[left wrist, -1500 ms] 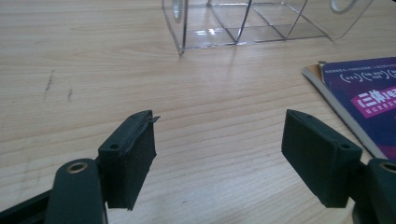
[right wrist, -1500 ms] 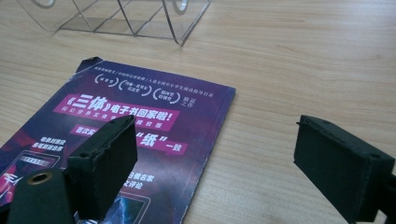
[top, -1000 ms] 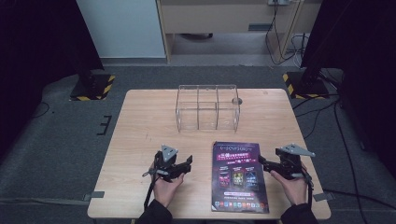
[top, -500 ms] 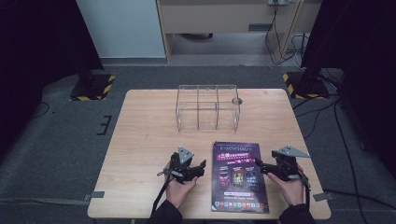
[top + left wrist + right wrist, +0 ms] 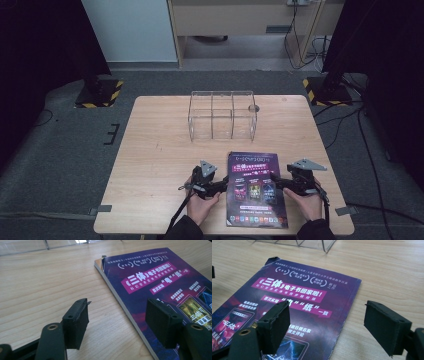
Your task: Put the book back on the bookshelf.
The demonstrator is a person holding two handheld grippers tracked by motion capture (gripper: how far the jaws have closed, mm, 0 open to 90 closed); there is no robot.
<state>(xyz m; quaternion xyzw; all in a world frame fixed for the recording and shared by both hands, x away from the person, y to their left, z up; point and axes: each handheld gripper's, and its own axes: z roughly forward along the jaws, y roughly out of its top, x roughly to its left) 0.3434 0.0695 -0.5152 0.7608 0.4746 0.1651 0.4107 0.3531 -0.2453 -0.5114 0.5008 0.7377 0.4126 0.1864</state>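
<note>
The wooden desk carries a clear acrylic organiser at its far side and a purple magazine flat at the near edge. The left tool sits at the magazine's left edge; its jaws have just been closing, one over bare wood, one above the cover, gripping nothing. The right tool straddles the right edge, jaws wide apart and empty.
</note>
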